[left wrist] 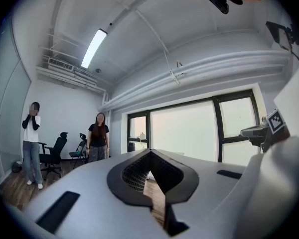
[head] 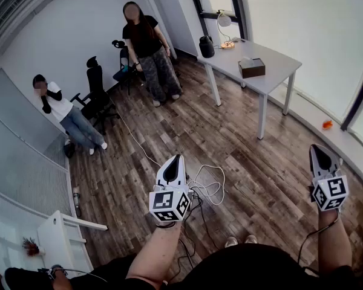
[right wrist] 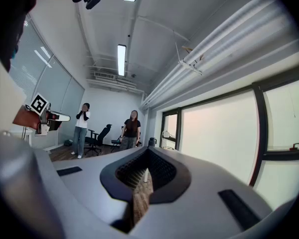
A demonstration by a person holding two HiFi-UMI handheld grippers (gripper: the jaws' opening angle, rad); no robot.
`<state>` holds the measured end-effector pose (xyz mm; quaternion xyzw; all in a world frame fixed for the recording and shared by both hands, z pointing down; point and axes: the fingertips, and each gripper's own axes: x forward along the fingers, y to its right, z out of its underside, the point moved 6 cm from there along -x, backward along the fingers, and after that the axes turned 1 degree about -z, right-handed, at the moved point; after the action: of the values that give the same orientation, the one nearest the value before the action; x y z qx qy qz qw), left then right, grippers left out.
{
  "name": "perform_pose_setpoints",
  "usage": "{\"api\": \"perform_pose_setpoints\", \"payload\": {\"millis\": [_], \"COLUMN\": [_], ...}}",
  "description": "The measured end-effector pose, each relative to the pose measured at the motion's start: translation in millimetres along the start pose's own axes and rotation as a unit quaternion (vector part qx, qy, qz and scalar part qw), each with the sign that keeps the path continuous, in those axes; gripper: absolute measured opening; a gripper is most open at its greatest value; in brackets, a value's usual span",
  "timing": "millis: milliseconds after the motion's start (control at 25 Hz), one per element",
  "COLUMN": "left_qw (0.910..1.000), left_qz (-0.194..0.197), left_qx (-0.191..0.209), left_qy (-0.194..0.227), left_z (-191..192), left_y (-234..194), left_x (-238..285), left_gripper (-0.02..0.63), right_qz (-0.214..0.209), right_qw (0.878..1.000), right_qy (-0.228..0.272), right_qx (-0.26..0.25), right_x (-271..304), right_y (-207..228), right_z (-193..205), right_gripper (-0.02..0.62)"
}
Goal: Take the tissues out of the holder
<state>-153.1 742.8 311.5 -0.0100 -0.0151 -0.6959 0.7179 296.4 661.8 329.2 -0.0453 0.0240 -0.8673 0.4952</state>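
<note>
The tissue holder is a dark brown box with a white tissue sticking out of its top. It stands on the white table at the far right of the room in the head view. My left gripper hovers over the wooden floor, well short of the table, with its jaws together and nothing between them. My right gripper is held out at the right, also far from the holder, jaws closed and empty. The left gripper view shows its closed jaws pointing level toward the windows. In the right gripper view the jaw tips meet.
A black jug and a desk lamp stand on the table's far end. Two people stay by office chairs at the back left. Cables lie on the floor. A white shelf is at the lower left.
</note>
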Motion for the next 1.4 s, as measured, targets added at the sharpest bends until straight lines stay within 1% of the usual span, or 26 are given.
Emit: {"api": "perform_pose_setpoints", "payload": {"millis": [120, 200, 400, 560, 640, 720, 840, 1000, 1080, 1240, 1400], "left_qw": [0.9999, 0.9999, 0.9999, 0.9998, 0.9996, 0.9994, 0.9989, 0.9981, 0.9983, 0.9992, 0.9993], "left_qz": [-0.009, -0.008, 0.002, -0.005, -0.009, -0.016, -0.03, -0.049, -0.042, -0.025, 0.012], "left_qx": [0.0, -0.004, -0.003, 0.018, 0.019, 0.021, 0.033, 0.038, 0.041, 0.028, 0.025], "left_qy": [0.004, 0.005, 0.011, -0.006, -0.017, -0.02, -0.011, 0.004, 0.002, -0.014, -0.024], "left_z": [2, 2, 3, 20, 27, 29, 25, 23, 24, 31, 38], "left_y": [2, 6, 40, 54, 53, 50, 39, 19, 13, 7, 16], "left_x": [11, 21, 35, 34, 38, 43, 53, 85, 106, 154, 206], "left_gripper": [0.005, 0.005, 0.005, 0.005, 0.005, 0.005, 0.005, 0.005, 0.005, 0.005, 0.005], "right_qz": [-0.013, -0.021, -0.027, -0.039, -0.038, -0.033, -0.017, 0.001, 0.014, 0.056, 0.065], "right_qw": [1.0, 1.0, 1.0, 0.999, 0.999, 0.999, 1.0, 0.999, 0.999, 0.998, 0.997], "right_qy": [0.007, 0.009, 0.005, 0.005, 0.004, 0.0, -0.004, -0.011, -0.012, -0.004, -0.012], "right_qx": [0.005, 0.012, 0.015, 0.007, 0.017, 0.029, 0.026, 0.039, 0.043, 0.041, 0.041], "right_x": [15, 22, 25, 33, 38, 41, 48, 75, 87, 112, 141], "right_y": [7, 12, 26, 36, 43, 52, 64, 81, 89, 99, 102], "right_z": [4, 7, 17, 30, 34, 38, 41, 45, 46, 48, 51], "right_gripper": [0.005, 0.005, 0.005, 0.005, 0.005, 0.005, 0.005, 0.005, 0.005, 0.005, 0.005]}}
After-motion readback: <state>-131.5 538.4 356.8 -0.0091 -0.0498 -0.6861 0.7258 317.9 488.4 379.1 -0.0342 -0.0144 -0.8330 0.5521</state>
